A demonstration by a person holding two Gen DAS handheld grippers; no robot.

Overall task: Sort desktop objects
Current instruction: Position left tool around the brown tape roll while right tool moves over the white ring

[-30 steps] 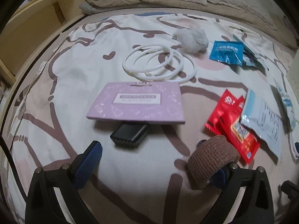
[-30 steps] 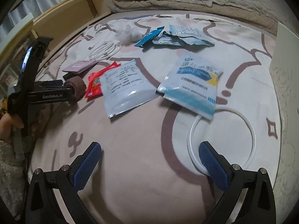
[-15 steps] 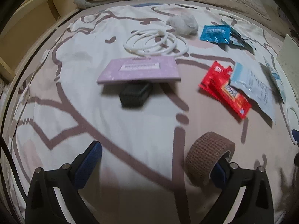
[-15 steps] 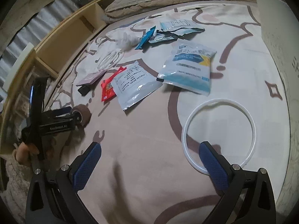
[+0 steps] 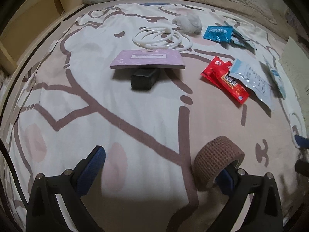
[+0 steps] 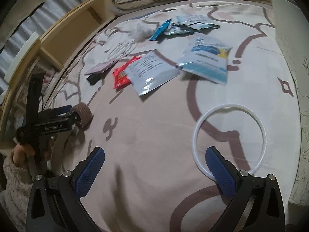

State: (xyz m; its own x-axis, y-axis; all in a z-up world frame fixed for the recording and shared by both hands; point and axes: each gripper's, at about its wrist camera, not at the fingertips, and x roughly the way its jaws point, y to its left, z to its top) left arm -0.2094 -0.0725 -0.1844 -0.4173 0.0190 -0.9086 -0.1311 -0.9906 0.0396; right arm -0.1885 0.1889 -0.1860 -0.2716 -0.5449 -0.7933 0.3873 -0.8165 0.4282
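A brown bandage roll (image 5: 218, 161) hangs threaded on the right finger of my left gripper (image 5: 160, 166), whose jaws stand wide apart; it also shows in the right wrist view (image 6: 82, 115). My right gripper (image 6: 154, 166) is open and empty, its right finger over the near rim of a single white ring (image 6: 229, 141). Further off lie a purple card (image 5: 147, 60) on a black box (image 5: 144, 77), stacked white rings (image 5: 162, 38), a red packet (image 5: 225, 78), a silver pouch (image 5: 251, 79) and a blue sachet (image 5: 217, 32).
Everything lies on a patterned bedsheet (image 5: 96, 89). A crumpled white tissue (image 5: 188, 22) sits at the back. A large white-blue pouch (image 6: 207, 61) lies right of the silver one. Wooden shelving (image 6: 81, 31) runs along the left; a white box (image 6: 289, 58) stands at the right.
My left gripper pulled back toward me with the roll on its finger, so the objects look farther away. My right gripper lifted and drew back slightly over the white ring.
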